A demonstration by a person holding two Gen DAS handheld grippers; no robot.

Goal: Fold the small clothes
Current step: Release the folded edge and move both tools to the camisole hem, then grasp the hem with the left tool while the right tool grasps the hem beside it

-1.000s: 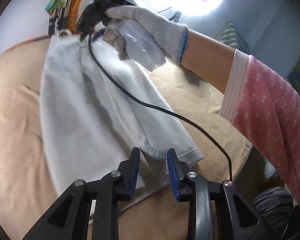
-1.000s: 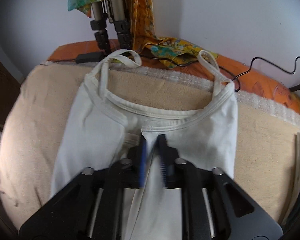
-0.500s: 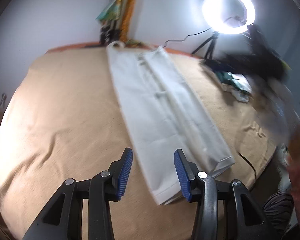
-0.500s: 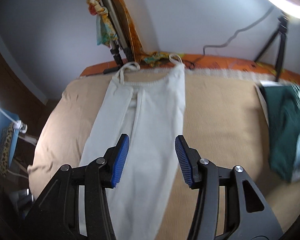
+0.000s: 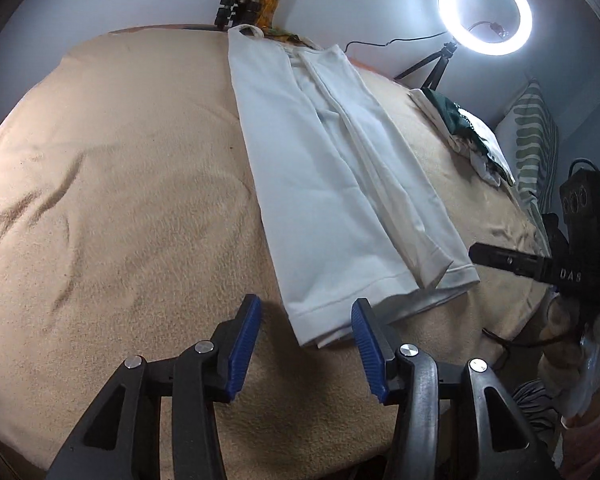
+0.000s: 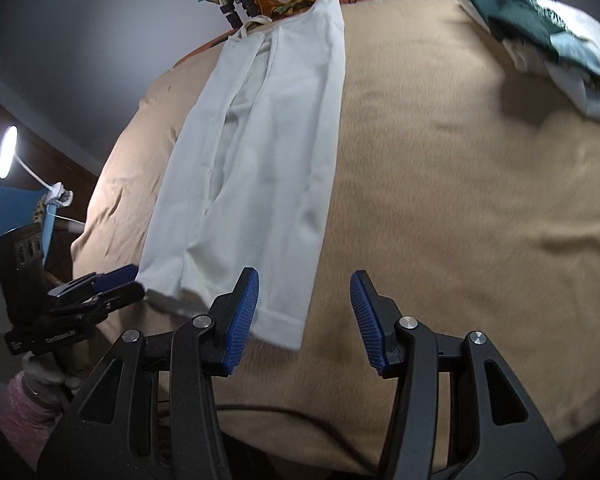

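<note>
A white strappy top (image 5: 340, 184), folded lengthwise into a narrow strip, lies flat on the beige blanket (image 5: 120, 200), straps at the far end. My left gripper (image 5: 306, 304) hovers open just above the near hem corner, its blue pads clear of the cloth. In the right wrist view the same top (image 6: 260, 160) runs away from me. My right gripper (image 6: 305, 278) stands open over the hem's right corner and bare blanket, holding nothing. Each gripper also shows in the other's view: the right gripper (image 5: 476, 254) at the right edge, the left gripper (image 6: 100, 284) at the lower left, both in gloved hands.
A pile of green and white clothes (image 5: 468, 128) lies at the blanket's far right, also seen as a heap (image 6: 540, 28). A ring light (image 5: 486, 12) on a small tripod, tripod legs (image 5: 236, 4) and a striped pillow (image 5: 536, 140) stand behind. A cable (image 6: 280, 412) trails near the front edge.
Both grippers have let go of the top and drawn back toward its near hem, jaws wider. The right swept from the neckline to the hem. The top now lies as a narrow strip.
</note>
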